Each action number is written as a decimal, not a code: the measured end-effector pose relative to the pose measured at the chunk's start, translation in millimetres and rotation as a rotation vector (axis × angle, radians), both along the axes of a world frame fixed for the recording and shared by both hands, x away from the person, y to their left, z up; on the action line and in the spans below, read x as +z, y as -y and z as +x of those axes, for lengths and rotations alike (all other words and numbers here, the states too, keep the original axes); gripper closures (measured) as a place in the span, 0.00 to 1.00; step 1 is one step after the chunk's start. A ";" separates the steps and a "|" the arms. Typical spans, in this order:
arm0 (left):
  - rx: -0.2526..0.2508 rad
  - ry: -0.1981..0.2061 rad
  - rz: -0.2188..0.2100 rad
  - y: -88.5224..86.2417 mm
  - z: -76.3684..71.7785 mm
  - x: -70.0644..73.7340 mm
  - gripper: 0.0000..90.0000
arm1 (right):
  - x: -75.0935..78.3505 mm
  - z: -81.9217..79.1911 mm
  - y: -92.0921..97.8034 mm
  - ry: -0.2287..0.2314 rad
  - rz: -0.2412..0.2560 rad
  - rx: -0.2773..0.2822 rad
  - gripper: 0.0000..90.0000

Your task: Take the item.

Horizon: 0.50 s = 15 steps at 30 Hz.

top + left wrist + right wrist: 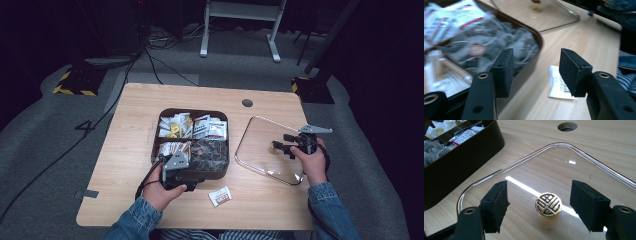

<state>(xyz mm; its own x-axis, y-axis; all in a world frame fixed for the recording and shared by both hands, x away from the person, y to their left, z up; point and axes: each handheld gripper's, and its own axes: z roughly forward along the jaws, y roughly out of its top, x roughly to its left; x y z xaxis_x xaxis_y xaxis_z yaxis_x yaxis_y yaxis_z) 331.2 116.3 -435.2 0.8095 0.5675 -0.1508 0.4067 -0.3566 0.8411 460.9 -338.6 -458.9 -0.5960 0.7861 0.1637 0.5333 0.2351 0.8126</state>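
At the near-left corner of the dark compartment box (220, 172), left gripper (176, 170) sits low over the rim, held in the person's left hand (159, 192). Jaws spread wide, nothing between them; in the left gripper view one jaw hangs over the box's compartment of grey sachets (499, 42), the other over bare tabletop (130, 130). Loose white packet (220, 195) lies on the tabletop just in front of the box's near-right corner, apart from the box wall. Right of the box, close but not touching, clear lid (255, 137) lies flat on the tabletop. Right gripper (281, 145) hovers over the lid, held by the right hand (312, 162). Its jaws are wide open either side of the lid's gold knob (548, 204), gap on both sides, no contact, nothing gripped. Round cable hole (247, 103) in the tabletop beyond the box's far-right corner.
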 end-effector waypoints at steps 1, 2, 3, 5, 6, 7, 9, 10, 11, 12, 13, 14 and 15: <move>0.022 0.000 -0.004 -3.4 1.0 1.3 0.51 | -0.4 0.2 0.1 0.000 -0.001 -0.002 0.35; 0.036 0.004 -0.004 -6.2 1.9 2.2 0.50 | -1.4 0.7 0.2 0.001 0.002 -0.005 0.35; 0.049 0.006 0.000 -9.1 2.7 3.5 0.50 | -2.0 0.9 0.0 0.001 0.001 -0.009 0.35; 0.078 0.018 0.004 -14.5 4.0 5.6 0.49 | -3.2 1.1 -0.6 -0.002 -0.006 -0.012 0.34; 0.089 0.021 0.006 -17.5 4.7 7.0 0.49 | -3.6 1.2 -0.7 -0.002 -0.016 -0.009 0.34; 0.103 0.019 0.004 -20.2 5.1 8.5 0.49 | -4.1 1.2 -0.9 0.000 -0.026 -0.008 0.34; 0.125 0.032 -0.001 -25.5 6.3 10.8 0.49 | -5.0 0.9 -1.0 -0.002 -0.037 -0.005 0.34; 0.135 0.036 0.003 -28.0 6.6 11.9 0.48 | -5.4 0.8 -1.2 -0.003 -0.038 -0.004 0.34; 0.148 0.043 0.007 -30.3 6.6 12.9 0.48 | -5.8 1.0 -1.3 -0.003 -0.042 -0.003 0.34; 0.161 0.042 0.004 -32.5 6.3 13.6 0.48 | -6.2 1.3 -1.7 -0.002 -0.044 -0.005 0.34; 0.168 0.041 0.002 -35.3 6.3 14.4 0.48 | -6.6 1.7 -2.1 -0.003 -0.045 -0.005 0.33; 0.181 0.045 -0.005 -39.2 6.5 15.5 0.48 | -7.0 2.1 -2.7 -0.003 -0.045 -0.004 0.33; 0.192 0.047 -0.006 -43.2 6.6 16.9 0.47 | -7.6 2.5 -3.9 -0.002 -0.048 -0.001 0.33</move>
<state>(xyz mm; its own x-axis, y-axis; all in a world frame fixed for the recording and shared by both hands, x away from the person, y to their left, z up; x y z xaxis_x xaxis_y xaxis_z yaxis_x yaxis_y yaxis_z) 337.8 159.5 -418.3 0.6929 0.7112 -0.1189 0.4269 -0.2717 0.8625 463.4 -334.7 -466.5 -0.5945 0.7940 0.1270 0.5357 0.2733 0.7990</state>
